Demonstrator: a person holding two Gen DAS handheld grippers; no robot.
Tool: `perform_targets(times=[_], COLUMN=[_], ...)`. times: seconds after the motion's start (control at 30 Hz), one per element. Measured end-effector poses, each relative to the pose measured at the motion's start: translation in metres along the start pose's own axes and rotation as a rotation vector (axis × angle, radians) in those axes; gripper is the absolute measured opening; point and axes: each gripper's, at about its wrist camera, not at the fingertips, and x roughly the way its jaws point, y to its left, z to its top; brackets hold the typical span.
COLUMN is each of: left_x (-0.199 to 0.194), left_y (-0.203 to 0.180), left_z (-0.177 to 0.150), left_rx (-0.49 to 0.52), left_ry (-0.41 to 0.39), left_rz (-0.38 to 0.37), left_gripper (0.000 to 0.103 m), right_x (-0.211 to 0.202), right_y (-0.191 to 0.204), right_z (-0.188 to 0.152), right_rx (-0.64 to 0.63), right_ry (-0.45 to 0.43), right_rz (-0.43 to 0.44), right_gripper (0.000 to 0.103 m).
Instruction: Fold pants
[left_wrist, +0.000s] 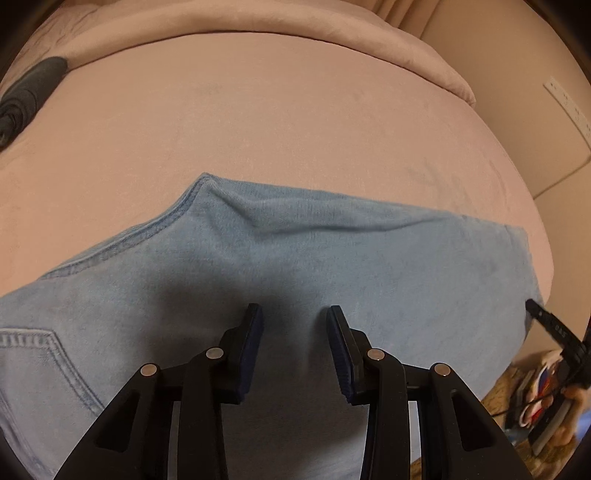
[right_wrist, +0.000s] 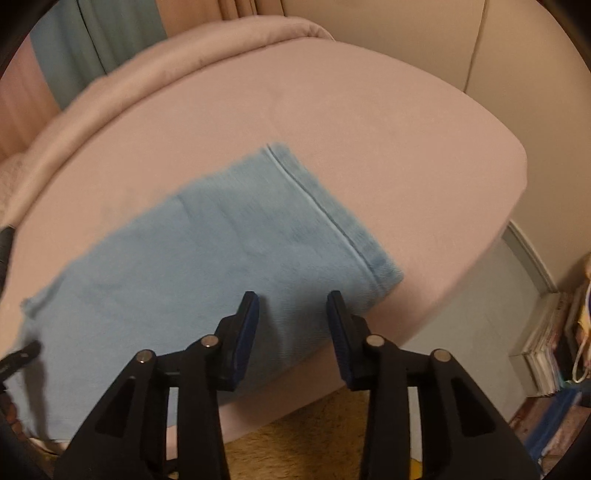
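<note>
Light blue jeans (left_wrist: 295, 258) lie folded flat on a pink bed (left_wrist: 258, 129). In the left wrist view a back pocket (left_wrist: 40, 354) shows at the lower left. My left gripper (left_wrist: 294, 312) hovers over the middle of the denim, open, with nothing between its pads. In the right wrist view the jeans (right_wrist: 207, 266) end in a stitched hem (right_wrist: 332, 221) near the bed's front corner. My right gripper (right_wrist: 292, 297) stands open just above that hem end, holding nothing. Each gripper's black tip pokes into the other's view: the right one (left_wrist: 546, 325), the left one (right_wrist: 22, 354).
A dark rolled garment (left_wrist: 29, 96) lies at the bed's far left. A pink folded blanket (left_wrist: 258, 22) runs along the back. The bed's edge (right_wrist: 461, 277) drops to a shaggy rug (right_wrist: 295, 443). Stacked books (right_wrist: 546, 354) stand at the right wall, and a power strip (left_wrist: 569, 107) lies on the floor.
</note>
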Motion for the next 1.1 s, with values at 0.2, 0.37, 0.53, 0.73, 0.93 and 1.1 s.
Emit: perform_targets(times=[0.2, 0.37, 0.53, 0.73, 0.93, 1.1], left_x=[-0.007, -0.019, -0.033, -0.021, -0.018, -0.017], left_y=[0.016, 0.020, 0.027, 0.020, 0.015, 0.010], left_z=[-0.004, -0.013, -0.026, -0.046, -0.046, -0.046], left_rx=[-0.034, -0.065, -0.089, -0.031, -0.020, -0.026], left_ry=[-0.012, -0.010, 0.015, 0.019, 0.019, 0.018], left_rz=[-0.033, -0.048, -0.113, -0.037, -0.015, -0.011], left_gripper=[0.038, 0.037, 0.037, 0.037, 0.037, 0.037], right_x=[0.000, 0.000, -0.023, -0.011, 0.004, 0.006], right_y=[-0.010, -0.021, -0.002, 0.022, 0.021, 0.017], right_z=[-0.003, -0.001, 0.006, 0.006, -0.002, -0.005], right_rx=[0.012, 0.057, 0.006, -0.037, -0.046, -0.033], right_ry=[0.007, 0.020, -0.044, -0.008, 0.022, 0.021], right_rz=[-0.023, -0.025, -0.009, 0.042, 0.013, 0.028], right_gripper=[0.032, 0.035, 0.039, 0.039, 0.039, 0.040])
